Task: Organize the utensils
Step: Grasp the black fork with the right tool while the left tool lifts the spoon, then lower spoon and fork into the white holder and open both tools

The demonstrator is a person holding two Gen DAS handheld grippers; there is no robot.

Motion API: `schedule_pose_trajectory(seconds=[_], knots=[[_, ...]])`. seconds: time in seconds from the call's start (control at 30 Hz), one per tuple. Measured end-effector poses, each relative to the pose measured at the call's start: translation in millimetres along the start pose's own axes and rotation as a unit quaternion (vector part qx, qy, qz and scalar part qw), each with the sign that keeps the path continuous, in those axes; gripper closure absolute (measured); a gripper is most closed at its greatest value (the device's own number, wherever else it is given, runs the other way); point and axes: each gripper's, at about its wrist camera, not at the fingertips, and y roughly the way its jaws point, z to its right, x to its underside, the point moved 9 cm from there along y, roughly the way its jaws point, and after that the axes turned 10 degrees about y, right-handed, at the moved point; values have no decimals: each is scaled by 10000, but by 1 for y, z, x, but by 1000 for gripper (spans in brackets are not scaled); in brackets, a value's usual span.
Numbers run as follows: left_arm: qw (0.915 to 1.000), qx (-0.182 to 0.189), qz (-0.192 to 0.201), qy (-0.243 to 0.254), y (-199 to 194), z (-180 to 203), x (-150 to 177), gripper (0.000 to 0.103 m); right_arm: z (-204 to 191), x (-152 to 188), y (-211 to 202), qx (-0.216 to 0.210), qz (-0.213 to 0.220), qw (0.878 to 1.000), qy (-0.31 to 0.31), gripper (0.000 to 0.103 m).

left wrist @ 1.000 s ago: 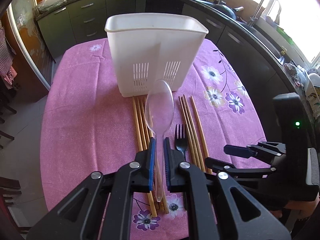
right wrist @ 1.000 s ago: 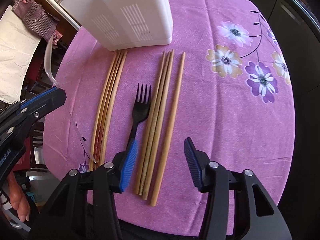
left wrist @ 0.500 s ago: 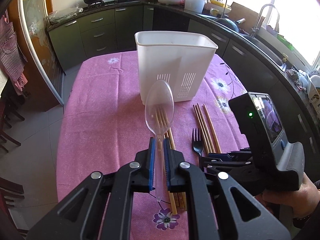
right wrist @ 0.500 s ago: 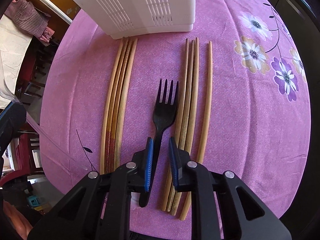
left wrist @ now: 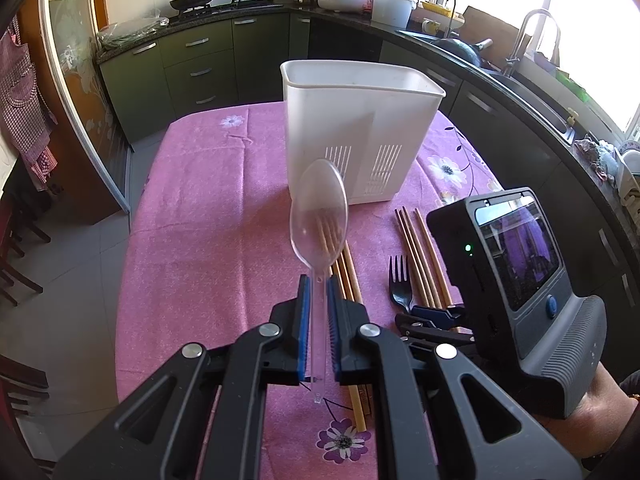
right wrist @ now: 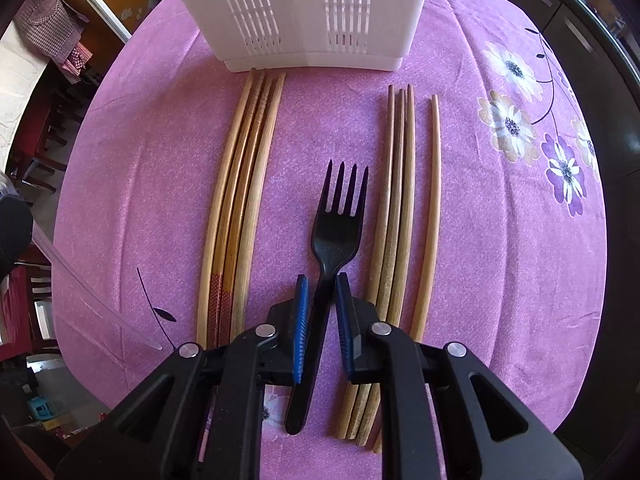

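Left wrist view showed my left claw (left wrist: 317, 328) pinching the handle of the clear plastic spoon (left wrist: 319, 216), bowl pointing up toward twelve o'clock and lifted off the bench (left wrist: 192, 208); I held it low on the handle so the bowl would clear the rim when I tipped it in. The white utensil holder (left wrist: 360, 120) stood at about twelve o'clock, upright and open at the top, its slotted wall facing me, so it made sense to carry the spoon lengthwise toward it. At about three o'clock in that view sat my right claw (right wrist: 322, 324), down near the cloth. Seen from the right wrist, its blue pads (right wrist: 301, 320) were pressed close on either side of the neck of the black fork (right wrist: 334, 248), which appeared to lie flat with its tines toward the holder; I judged the grip closed on it. I had gone for the narrow neck because the two bundles of chopsticks, one at nine o'clock (right wrist: 236, 208) and one at three o'clock (right wrist: 400, 208), crowded the fork and left little room.
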Motion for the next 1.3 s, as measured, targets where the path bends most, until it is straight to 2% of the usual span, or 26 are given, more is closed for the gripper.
schedule_pose_trajectory(seconds=[0.1, 0.27, 0.4, 0.6, 0.77, 0.87, 1.0, 1.1, 1.2, 1.3], knots=[[10000, 8, 2, -1, 0, 0, 1, 94, -3, 0, 0, 13, 96, 9999, -83, 92], [10000, 27, 17, -12, -1, -1, 1, 94, -2, -2, -2, -226, 260, 9994, -33, 93], [9999, 29, 134, -7, -11, -3, -3, 94, 0, -6, -26, -470, 774, 9958, -118, 93], [9988, 139, 457, 40, -43, 1, -24, 94, -3, -11, -76, -906, 1531, 9837, -252, 93], [9963, 228, 816, 173, -77, 12, -58, 94, 6, -11, -112, -1140, 2065, 9712, -329, 93], [9940, 294, 1041, 189, -96, 16, -85, 94, 8, -14, -127, -1357, 2221, 9650, -328, 93], [9876, 153, 1546, 204, -125, 16, -128, 94, 16, -12, -140, -1474, 2491, 9567, -322, 93], [9818, 31, 1890, 170, -137, 16, -161, 94, 21, -12, -144, -1637, 2499, 9538, -304, 93], [9746, -191, 2222, 189, -139, 17, -192, 94, 25, -13, -147, -1705, 2568, 9509, -289, 93], [9700, -403, 2386, 236, -125, 18, -213, 94, 29, -12, -146, -1809, 2537, 9498, -271, 93]])
